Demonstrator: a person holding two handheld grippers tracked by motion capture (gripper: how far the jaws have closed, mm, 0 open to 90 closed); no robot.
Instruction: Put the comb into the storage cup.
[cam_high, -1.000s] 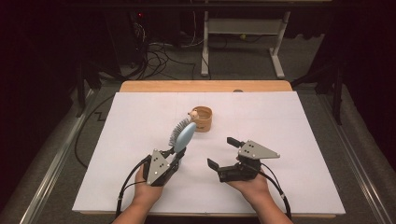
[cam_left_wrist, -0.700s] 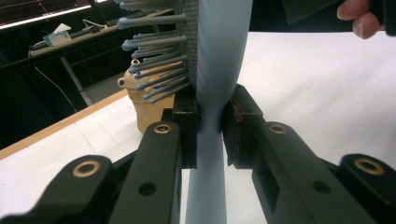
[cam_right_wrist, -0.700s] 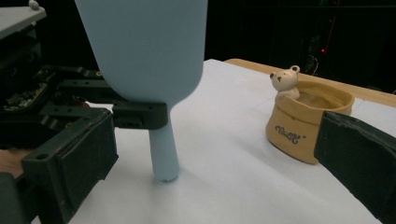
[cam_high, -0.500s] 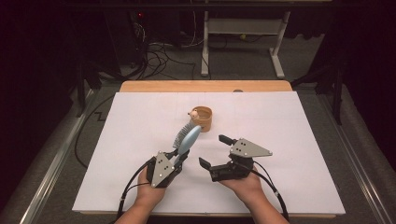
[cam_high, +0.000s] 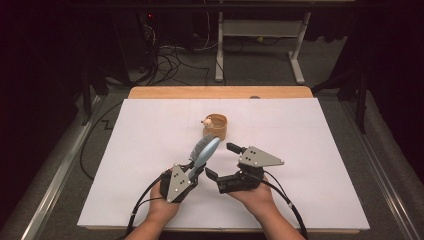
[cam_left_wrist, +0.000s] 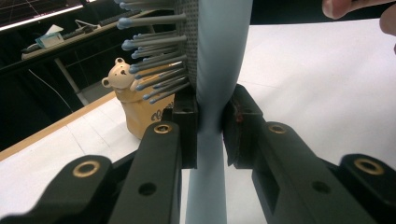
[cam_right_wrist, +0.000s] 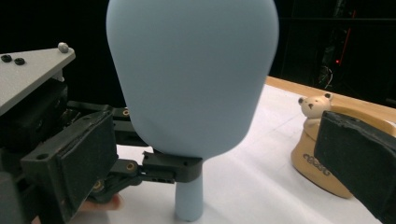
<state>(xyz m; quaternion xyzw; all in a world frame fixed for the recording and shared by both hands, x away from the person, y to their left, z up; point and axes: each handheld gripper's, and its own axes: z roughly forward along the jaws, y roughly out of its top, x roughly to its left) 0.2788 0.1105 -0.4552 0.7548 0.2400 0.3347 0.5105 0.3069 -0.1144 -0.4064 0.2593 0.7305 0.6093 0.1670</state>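
1. High view: the left tool (cam_high: 194, 172) is clamped on the neck of the light-blue hairbrush (cam_high: 204, 151), just below the head, with the brush head pointing toward the bear cup (cam_high: 215, 126). The brush is off the table (cam_high: 320, 130) and near the cup on the person's side, not touching it. The right tool (cam_high: 220, 161) stands just beside the brush, on its right, jaws spread wide with nothing between them. Picking up the brush looks done; as I judge it, a handover to the right tool or placing the brush at the cup is left.

2. High view, room: the white table is bare on every side of the cup. The far wooden edge lies well beyond the cup, and the side edges are well apart from both hands, so there is ample room to move.

3. Left gripper view: the 2 black jaws pinch the brush handle (cam_left_wrist: 210, 116) firmly. The bristles (cam_left_wrist: 154, 51) point to the side of the bear cup (cam_left_wrist: 135, 107), which stands beyond them, apart from the brush.

4. Right gripper view: the smooth back of the brush head (cam_right_wrist: 191, 74) is close in front, between the 2 wide-open jaws, without contact that I can see. The left tool (cam_right_wrist: 159, 165) grips below the head, and the bear cup (cam_right_wrist: 322, 149) stands beyond the brush, partly behind 1 jaw. That jaw is the part most likely to knock the cup.
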